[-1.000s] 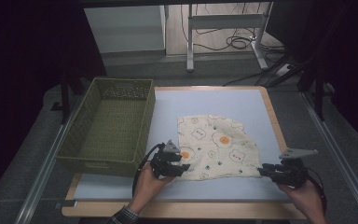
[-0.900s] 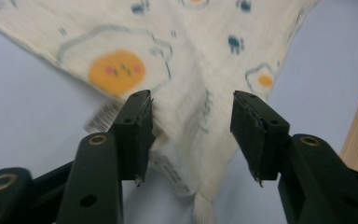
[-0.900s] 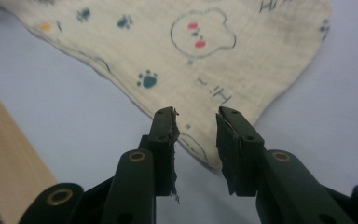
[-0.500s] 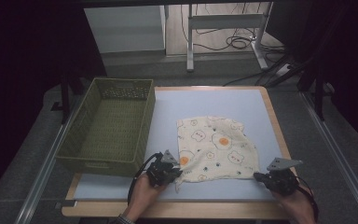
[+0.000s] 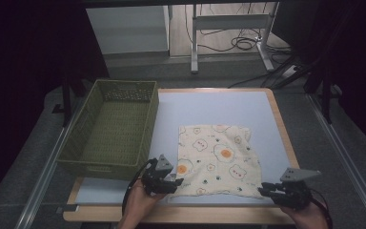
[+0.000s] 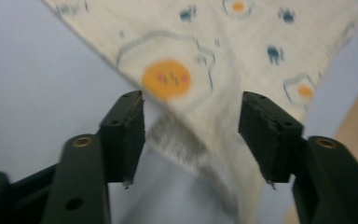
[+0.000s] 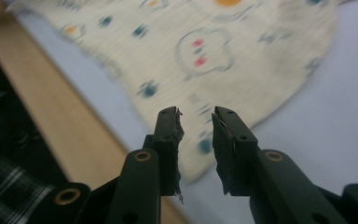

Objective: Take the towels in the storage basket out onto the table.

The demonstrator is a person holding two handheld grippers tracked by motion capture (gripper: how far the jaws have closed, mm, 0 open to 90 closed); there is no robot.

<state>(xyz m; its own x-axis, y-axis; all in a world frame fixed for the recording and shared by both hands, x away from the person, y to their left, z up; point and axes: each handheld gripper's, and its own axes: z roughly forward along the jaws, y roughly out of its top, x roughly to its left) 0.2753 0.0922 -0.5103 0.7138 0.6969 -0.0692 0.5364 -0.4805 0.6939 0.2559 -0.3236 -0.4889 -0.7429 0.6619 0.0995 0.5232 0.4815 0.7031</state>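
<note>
My left claw [image 5: 175,182] and right claw [image 5: 265,188], both just opened with jaws apart around the near corners of the egg-print cloth [image 5: 218,160] lying low and right of centre on the desk [image 5: 209,105], should pinch this light, limp fabric at those corners.

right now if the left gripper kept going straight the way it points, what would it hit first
The left gripper would most likely meet the egg-print cloth first: its near corner already lies between the parted jaws, and the cloth spreads across the table ahead.
</note>
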